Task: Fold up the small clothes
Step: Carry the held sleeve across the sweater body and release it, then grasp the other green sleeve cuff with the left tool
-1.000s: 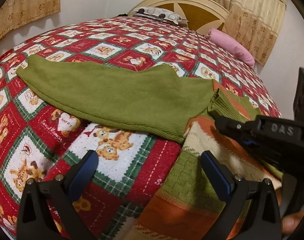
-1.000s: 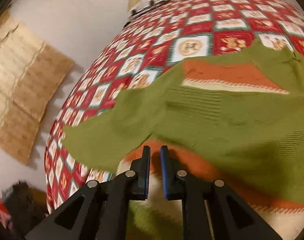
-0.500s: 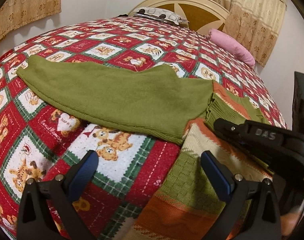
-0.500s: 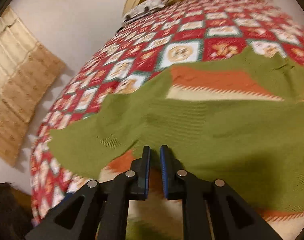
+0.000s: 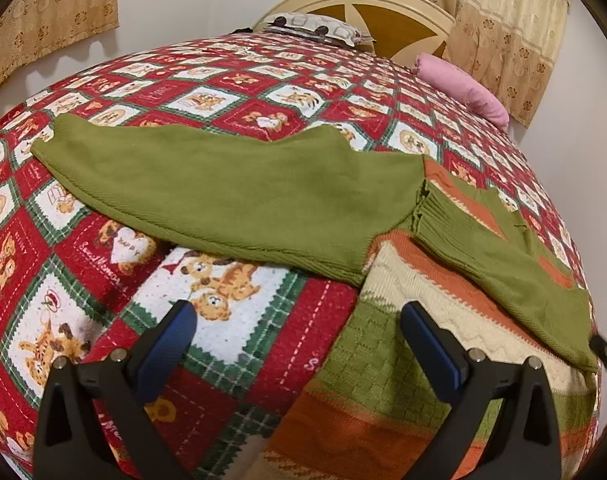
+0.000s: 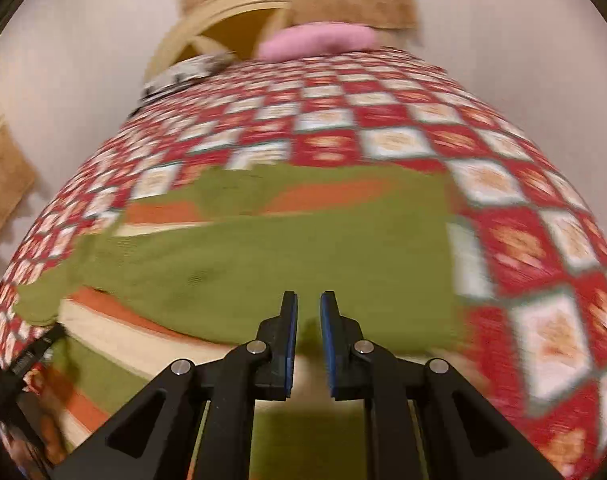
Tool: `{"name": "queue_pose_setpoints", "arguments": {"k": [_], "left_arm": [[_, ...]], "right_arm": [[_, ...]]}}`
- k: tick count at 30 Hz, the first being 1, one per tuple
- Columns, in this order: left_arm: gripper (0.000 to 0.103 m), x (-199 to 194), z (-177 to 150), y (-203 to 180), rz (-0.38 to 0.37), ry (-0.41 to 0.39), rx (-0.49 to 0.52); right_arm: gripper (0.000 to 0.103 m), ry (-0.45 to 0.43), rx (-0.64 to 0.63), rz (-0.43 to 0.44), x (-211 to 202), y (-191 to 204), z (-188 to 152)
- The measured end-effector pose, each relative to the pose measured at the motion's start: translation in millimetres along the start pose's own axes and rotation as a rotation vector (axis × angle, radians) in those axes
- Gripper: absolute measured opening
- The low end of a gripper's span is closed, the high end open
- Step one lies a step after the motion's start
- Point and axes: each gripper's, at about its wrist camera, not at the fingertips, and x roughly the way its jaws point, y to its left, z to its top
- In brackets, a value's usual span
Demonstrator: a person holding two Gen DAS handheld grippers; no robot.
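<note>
A knitted sweater (image 5: 403, 360) in green, orange and cream lies flat on the red teddy-bear quilt (image 5: 239, 360). Its plain green left sleeve (image 5: 223, 192) stretches out to the left. The other green sleeve (image 5: 503, 264) lies folded across the body, with its ribbed cuff near the middle. My left gripper (image 5: 297, 320) hovers open over the sweater's left edge, holding nothing. In the blurred right wrist view my right gripper (image 6: 308, 304) is shut to a slim gap above the green sleeve (image 6: 263, 272), with nothing visibly pinched. The left gripper's body (image 6: 19, 364) shows at that view's lower left.
A pink pillow (image 5: 463, 88) and a patterned pillow (image 5: 315, 28) lie against the cream headboard (image 5: 383, 8) at the far end of the bed. Beige curtains (image 5: 503, 20) hang behind. The quilt drops away at the bed's edges on both sides.
My right gripper has swung quickly to the right, out of the left wrist view, with its jaws still shut. The folded sleeve stays where it lay. My left gripper has not moved.
</note>
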Motion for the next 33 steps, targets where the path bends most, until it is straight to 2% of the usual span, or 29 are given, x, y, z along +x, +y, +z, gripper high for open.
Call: {"name": "queue_pose_setpoints", "arguments": {"k": [1, 3, 4, 5, 9, 11, 15, 19, 25, 27, 29, 31, 33], "left_arm": [[0.103, 0, 0, 0, 0.001, 0.001, 0.001], [0.103, 0, 0, 0, 0.005, 0.001, 0.004], [0.103, 1, 0, 0, 0.008, 0.002, 0.007], [0.103, 1, 0, 0, 0.011, 0.003, 0.008], [0.103, 1, 0, 0, 0.015, 0.004, 0.011], [0.103, 2, 0, 0, 0.019, 0.006, 0.015], [0.103, 3, 0, -1, 0.021, 0.007, 0.016], [0.103, 3, 0, -1, 0.022, 0.007, 0.017], [0.103, 3, 0, -1, 0.021, 0.007, 0.016], [0.103, 3, 0, -1, 0.023, 0.007, 0.016], [0.103, 3, 0, -1, 0.024, 0.008, 0.018], [0.103, 3, -1, -2, 0.03, 0.009, 0.022], [0.103, 3, -1, 0, 0.029, 0.01, 0.021]], "right_arm": [[0.012, -0.017, 0.024, -0.04, -8, -20, -3], [0.022, -0.022, 0.047, -0.08, -15, -46, -9], [0.033, -0.013, 0.055, -0.085, -16, -56, -10], [0.039, -0.003, 0.061, -0.086, -17, -63, -12], [0.039, 0.055, 0.022, -0.053, -8, -66, -19], [0.039, 0.09, -0.011, -0.073, 7, -62, -20], [0.037, 0.054, -0.038, -0.162, 9, -65, -18], [0.036, 0.058, 0.07, -0.146, 9, -89, -18], [0.043, 0.084, -0.03, -0.199, -7, -78, -27], [0.043, 0.059, -0.037, -0.23, -22, -75, -31], [0.043, -0.02, -0.052, -0.26, -41, -64, -31], [0.042, -0.085, -0.063, -0.235, -51, -48, -26], [0.042, -0.105, -0.065, -0.201, -46, -31, -17]]}}
